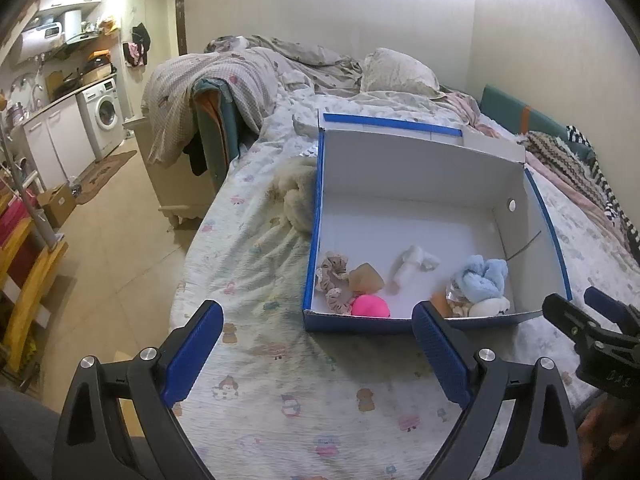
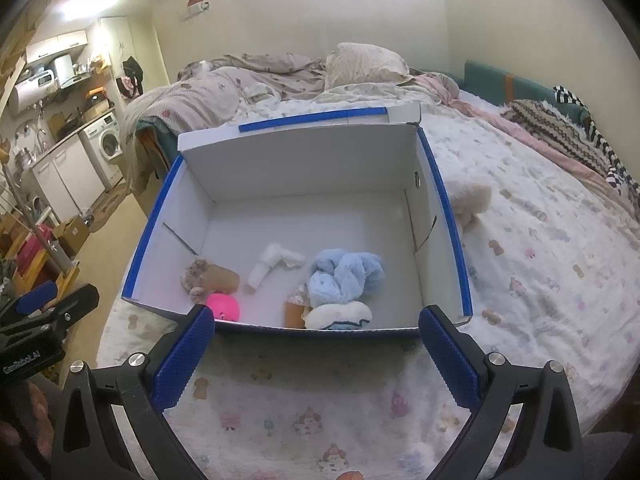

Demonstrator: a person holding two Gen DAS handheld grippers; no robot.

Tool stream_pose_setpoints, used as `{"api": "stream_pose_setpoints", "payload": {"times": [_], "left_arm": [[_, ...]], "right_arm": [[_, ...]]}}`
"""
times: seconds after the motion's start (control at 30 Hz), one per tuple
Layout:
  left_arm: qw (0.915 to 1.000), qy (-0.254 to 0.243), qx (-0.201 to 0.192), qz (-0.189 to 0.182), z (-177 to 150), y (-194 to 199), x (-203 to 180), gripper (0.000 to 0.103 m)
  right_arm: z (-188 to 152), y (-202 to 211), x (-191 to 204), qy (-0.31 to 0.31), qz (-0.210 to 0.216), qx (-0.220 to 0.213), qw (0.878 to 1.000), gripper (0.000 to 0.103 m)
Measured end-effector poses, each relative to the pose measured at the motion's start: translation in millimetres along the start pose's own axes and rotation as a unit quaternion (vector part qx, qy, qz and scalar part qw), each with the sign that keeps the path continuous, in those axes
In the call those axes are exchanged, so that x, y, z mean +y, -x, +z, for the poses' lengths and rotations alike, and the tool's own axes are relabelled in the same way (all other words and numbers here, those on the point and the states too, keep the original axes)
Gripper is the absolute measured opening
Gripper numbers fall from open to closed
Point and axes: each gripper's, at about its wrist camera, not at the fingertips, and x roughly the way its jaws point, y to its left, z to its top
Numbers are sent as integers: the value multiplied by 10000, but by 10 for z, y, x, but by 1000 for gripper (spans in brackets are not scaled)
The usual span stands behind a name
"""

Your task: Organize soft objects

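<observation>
A blue-edged white cardboard box (image 1: pixel 416 168) (image 2: pixel 304 152) lies open on the bed. Inside it are a pink ball (image 1: pixel 370 306) (image 2: pixel 223 306), a scrunchie (image 1: pixel 331 270) (image 2: pixel 196 274), a tan soft piece (image 1: pixel 365 278) (image 2: pixel 222 278), a white cloth roll (image 1: pixel 410 264) (image 2: pixel 272 262), a light blue fluffy cloth (image 1: pixel 482 276) (image 2: pixel 344 274) and a white pad (image 1: pixel 490 306) (image 2: pixel 338 315). A cream fluffy item (image 1: pixel 298 196) (image 2: pixel 468 196) lies on the bed outside the box. My left gripper (image 1: pixel 318 356) and my right gripper (image 2: pixel 316 356) are both open and empty, just before the box's near wall.
The bed sheet (image 1: pixel 256 264) (image 2: pixel 532 264) has a cartoon print. Rumpled bedding and a pillow (image 1: pixel 396 70) lie at the far end. Striped knit cloth (image 2: pixel 560 128) lies along the wall. The floor, a washing machine (image 1: pixel 102 114) and cabinets are to the left.
</observation>
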Motion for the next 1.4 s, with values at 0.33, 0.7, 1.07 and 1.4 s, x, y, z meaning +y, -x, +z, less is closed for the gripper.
{"api": "stream_pose_setpoints", "payload": {"times": [0.33, 0.7, 1.07, 1.4], "left_arm": [[10000, 20, -5, -25, 8, 13, -13, 95], [10000, 30, 17, -50, 6, 2, -40, 95], [10000, 41, 52, -25, 12, -19, -34, 95], [9999, 40, 112, -74, 5, -64, -82, 95]], "right_arm": [[2, -20, -8, -33, -21, -46, 10000, 103], [3, -12, -6, -35, -21, -52, 10000, 103], [-6, -30, -2, -52, 29, -56, 10000, 103], [-10, -24, 9, -11, 14, -48, 10000, 103]]}}
